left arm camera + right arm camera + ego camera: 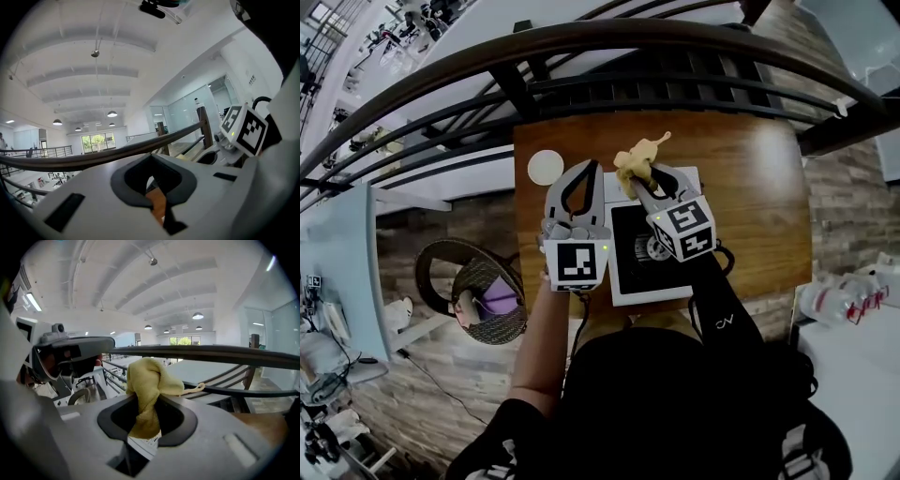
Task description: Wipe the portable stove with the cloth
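The portable stove (630, 281), white with a black top, lies on the wooden table (750, 197) right below me. My right gripper (631, 178) hovers over the stove's far edge, shut on a bunched yellow cloth (639, 155). In the right gripper view the cloth (149, 378) sticks up out of the gripper (145, 401), between its jaws. My left gripper (592, 169) is held just left of the stove, above the table. Its jaws are shut with nothing between them, and only a strip of table shows through the gripper (151, 158) in its own view.
A white round disc (546, 168) lies on the table's far left corner. A dark railing (609, 89) runs just beyond the table. A wicker chair (478, 286) stands on the floor to the left. The table's right half (759, 225) is bare wood.
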`<state>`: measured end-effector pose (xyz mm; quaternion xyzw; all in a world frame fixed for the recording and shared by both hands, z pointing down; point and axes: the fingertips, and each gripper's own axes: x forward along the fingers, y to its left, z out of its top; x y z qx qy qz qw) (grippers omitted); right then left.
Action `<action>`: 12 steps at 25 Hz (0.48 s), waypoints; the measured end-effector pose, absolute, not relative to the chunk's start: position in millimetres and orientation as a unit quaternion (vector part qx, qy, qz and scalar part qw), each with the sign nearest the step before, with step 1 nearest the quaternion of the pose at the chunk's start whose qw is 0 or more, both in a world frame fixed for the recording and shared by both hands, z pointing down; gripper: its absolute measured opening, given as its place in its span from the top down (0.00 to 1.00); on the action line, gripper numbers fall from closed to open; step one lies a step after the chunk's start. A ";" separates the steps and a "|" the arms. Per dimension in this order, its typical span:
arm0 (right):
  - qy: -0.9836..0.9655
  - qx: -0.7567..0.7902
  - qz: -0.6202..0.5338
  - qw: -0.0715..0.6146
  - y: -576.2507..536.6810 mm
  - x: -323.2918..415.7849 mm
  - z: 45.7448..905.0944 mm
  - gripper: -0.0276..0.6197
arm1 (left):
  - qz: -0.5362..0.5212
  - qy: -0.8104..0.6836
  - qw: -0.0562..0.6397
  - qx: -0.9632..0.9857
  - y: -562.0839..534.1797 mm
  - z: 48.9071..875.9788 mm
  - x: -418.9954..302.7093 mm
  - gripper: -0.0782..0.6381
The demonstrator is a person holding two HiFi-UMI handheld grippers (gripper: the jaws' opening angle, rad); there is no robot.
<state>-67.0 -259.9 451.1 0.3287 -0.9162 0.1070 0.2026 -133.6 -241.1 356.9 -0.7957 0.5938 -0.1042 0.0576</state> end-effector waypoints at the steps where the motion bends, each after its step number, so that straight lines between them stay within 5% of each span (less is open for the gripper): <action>1: -0.915 0.322 0.111 0.217 -260.0 -75.1 461.6 0.81 | -0.101 0.592 0.049 -0.798 -241.1 362.1 -135.1 0.88; 12: -0.887 0.253 0.188 0.337 -241.3 -125.8 550.2 0.81 | -0.108 0.582 0.024 -0.806 -244.2 394.7 -151.2 0.88</action>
